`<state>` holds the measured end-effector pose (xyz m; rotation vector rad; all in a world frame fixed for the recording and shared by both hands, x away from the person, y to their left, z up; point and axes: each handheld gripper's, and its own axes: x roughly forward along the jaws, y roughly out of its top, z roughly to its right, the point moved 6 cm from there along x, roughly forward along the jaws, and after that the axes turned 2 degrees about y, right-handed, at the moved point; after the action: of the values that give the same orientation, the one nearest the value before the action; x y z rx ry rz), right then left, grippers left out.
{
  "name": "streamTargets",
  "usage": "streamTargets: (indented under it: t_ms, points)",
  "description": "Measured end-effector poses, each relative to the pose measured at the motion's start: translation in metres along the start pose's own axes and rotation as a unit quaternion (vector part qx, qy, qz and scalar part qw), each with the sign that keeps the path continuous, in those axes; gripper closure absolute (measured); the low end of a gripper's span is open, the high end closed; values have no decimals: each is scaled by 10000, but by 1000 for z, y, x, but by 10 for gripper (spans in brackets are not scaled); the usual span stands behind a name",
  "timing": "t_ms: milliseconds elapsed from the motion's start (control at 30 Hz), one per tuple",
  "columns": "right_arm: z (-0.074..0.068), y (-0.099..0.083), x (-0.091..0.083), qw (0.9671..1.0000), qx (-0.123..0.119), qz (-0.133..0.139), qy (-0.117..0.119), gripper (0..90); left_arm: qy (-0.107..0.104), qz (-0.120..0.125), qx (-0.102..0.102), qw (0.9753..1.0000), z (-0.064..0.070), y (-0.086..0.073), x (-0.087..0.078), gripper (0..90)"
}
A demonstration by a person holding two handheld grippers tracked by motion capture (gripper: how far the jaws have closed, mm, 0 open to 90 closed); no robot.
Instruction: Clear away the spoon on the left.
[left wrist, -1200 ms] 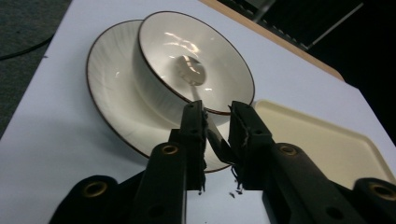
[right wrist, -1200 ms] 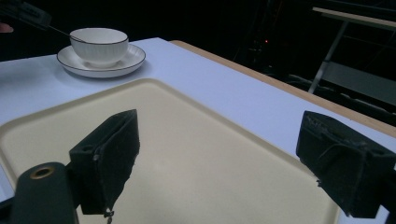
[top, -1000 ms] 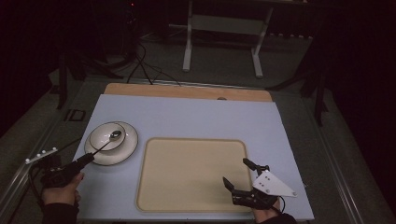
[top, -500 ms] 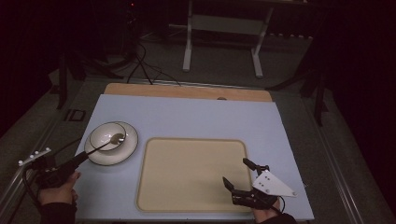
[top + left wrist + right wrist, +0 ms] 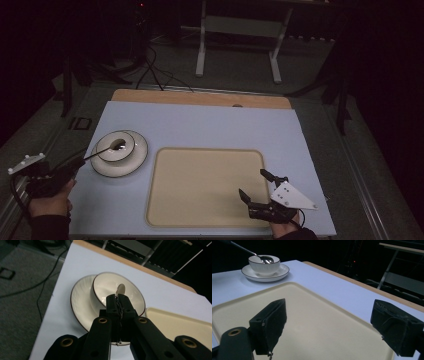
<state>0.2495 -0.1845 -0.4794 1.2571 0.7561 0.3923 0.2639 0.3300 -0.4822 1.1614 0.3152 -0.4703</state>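
Observation:
A white bowl [image 5: 119, 145] stands on a dark-rimmed saucer [image 5: 131, 162] at the table's left. A metal spoon [image 5: 100, 151] rests with its head inside the bowl. My left gripper [image 5: 77, 162] is shut on the spoon's handle, low and left of the saucer. In the left gripper view the jaws [image 5: 117, 298] pinch the handle, and the spoon head [image 5: 121, 288] lies over the bowl [image 5: 107, 287]. My right gripper [image 5: 252, 183] stands open above the near right corner of the cream tray [image 5: 200, 185], holding nothing. The right gripper view shows its jaws [image 5: 327, 315] wide apart over the tray [image 5: 319, 322].
The pale blue tabletop [image 5: 210, 125] has a wooden strip [image 5: 200, 97] along its far edge. Cables [image 5: 150, 70] and a metal stand [image 5: 240, 30] lie on the dark floor beyond. The table's left edge is close to my left hand [image 5: 50, 202].
My left hand and gripper have drawn back to the left, lowering the spoon's handle while its head stays in the bowl. The right gripper has not moved.

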Motion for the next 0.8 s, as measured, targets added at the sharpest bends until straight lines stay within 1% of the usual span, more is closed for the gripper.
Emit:
streamTargets:
  t_ms: [67, 100, 167, 200, 267, 300, 333, 367, 467, 500, 533, 600, 633, 667, 700, 733, 767, 800]
  points:
    - [1, 0, 0, 10000, 7, 1, -11, 136, 20, 57, 62, 10000, -1, 10, -6, 895]
    - [1, 0, 0, 10000, 8, 2, -14, 136, -33, 42, 97, 9999, -2, 17, -10, 895]
    - [1, 0, 0, 10000, 18, 9, -3, 136, -59, 0, 237, 9997, -1, 23, -14, 895]
    - [2, 0, 0, 10000, 25, 3, -9, 136, -95, 1, 274, 9996, -1, 26, -17, 895]
    - [2, 0, 0, 10000, 42, 5, -8, 136, -95, 1, 274, 9996, -1, 26, -17, 895]
    - [2, 0, 0, 10000, 42, 5, -8, 136, -158, -6, 382, 9991, 0, 32, -22, 895]
    - [2, -1, 0, 10000, 60, -4, -16, 136, -175, -2, 413, 9990, 1, 34, -25, 897]
    - [2, -1, 0, 10000, 64, -4, -18, 136, -247, -14, 487, 9985, 2, 38, -30, 897]
    - [3, -1, 0, 10000, 68, 3, -26, 136, -265, -6, 543, 9982, 3, 42, -34, 898]
    - [3, -1, 0, 10000, 82, -2, -25, 136, -340, 6, 529, 9980, 4, 45, -37, 898]
    - [3, -1, 0, 10000, 82, -2, -25, 136, -340, 6, 529, 9980, 4, 45, -37, 898]
    - [4, -1, 0, 9999, 101, -6, -33, 136, -430, 1, 578, 9974, 6, 48, -40, 898]
    - [4, -2, 0, 9999, 134, -17, -30, 136, -548, -11, 601, 9967, 9, 51, -42, 898]
    - [5, -2, 0, 9999, 150, -22, -34, 136, -596, -6, 630, 9962, 10, 53, -43, 898]
    - [5, -3, 0, 9999, 156, -21, -31, 136, -596, -6, 630, 9962, 10, 53, -43, 897]
    - [5, -3, 1, 9999, 154, -24, -34, 136, -682, -38, 691, 9953, 14, 56, -43, 898]
    - [5, -3, 1, 9999, 154, -24, -34, 136, -682, -38, 691, 9953, 14, 56, -43, 897]
    - [5, -3, 1, 9999, 148, -27, -31, 136, -754, -51, 770, 9942, 20, 59, -43, 898]
